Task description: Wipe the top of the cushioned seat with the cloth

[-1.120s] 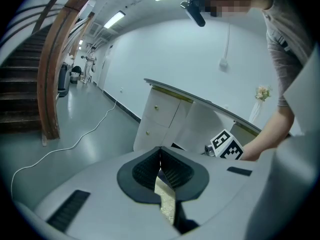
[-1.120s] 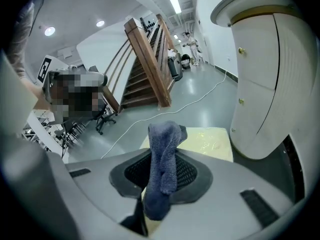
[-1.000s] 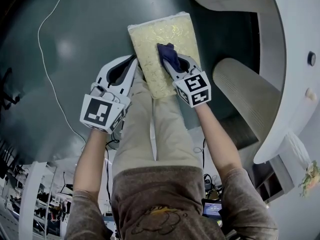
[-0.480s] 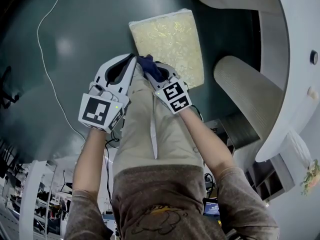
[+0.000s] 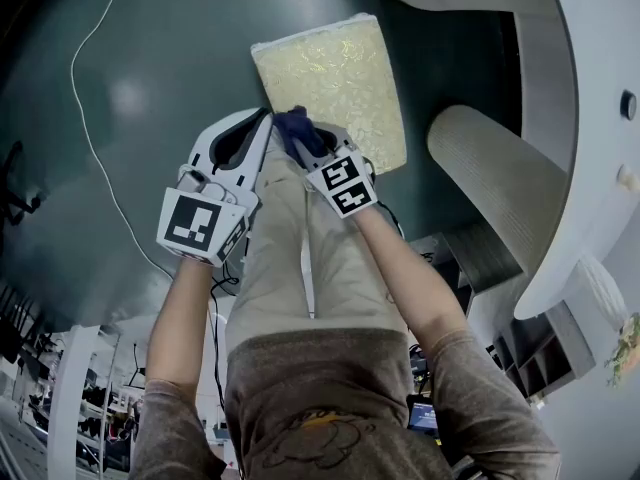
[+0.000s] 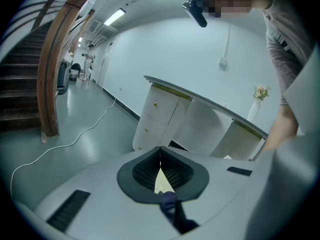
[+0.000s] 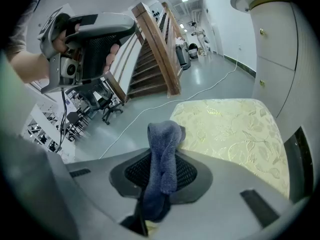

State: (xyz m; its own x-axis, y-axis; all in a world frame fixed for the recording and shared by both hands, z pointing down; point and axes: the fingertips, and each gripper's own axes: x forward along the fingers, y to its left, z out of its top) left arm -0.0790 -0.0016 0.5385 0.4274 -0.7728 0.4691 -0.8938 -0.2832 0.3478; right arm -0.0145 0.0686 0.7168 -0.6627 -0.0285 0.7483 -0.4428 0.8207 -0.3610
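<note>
The cushioned seat has a pale gold leaf-patterned top and stands on the dark green floor ahead of my legs. My right gripper is shut on the blue cloth at the seat's near left edge. In the right gripper view the cloth sticks up between the pads, with the seat just beyond. My left gripper hovers left of the seat, off it, shut with nothing held. Its pads meet at their tips, and a sliver of the seat shows through them.
A curved white counter with cabinets wraps the right side. A thin white cable runs over the floor at left. A wooden staircase rises beyond. My legs are right behind the seat.
My right gripper has dragged the cloth back from the middle of the seat to its near left edge, next to the left gripper. The left gripper has stayed in place.
</note>
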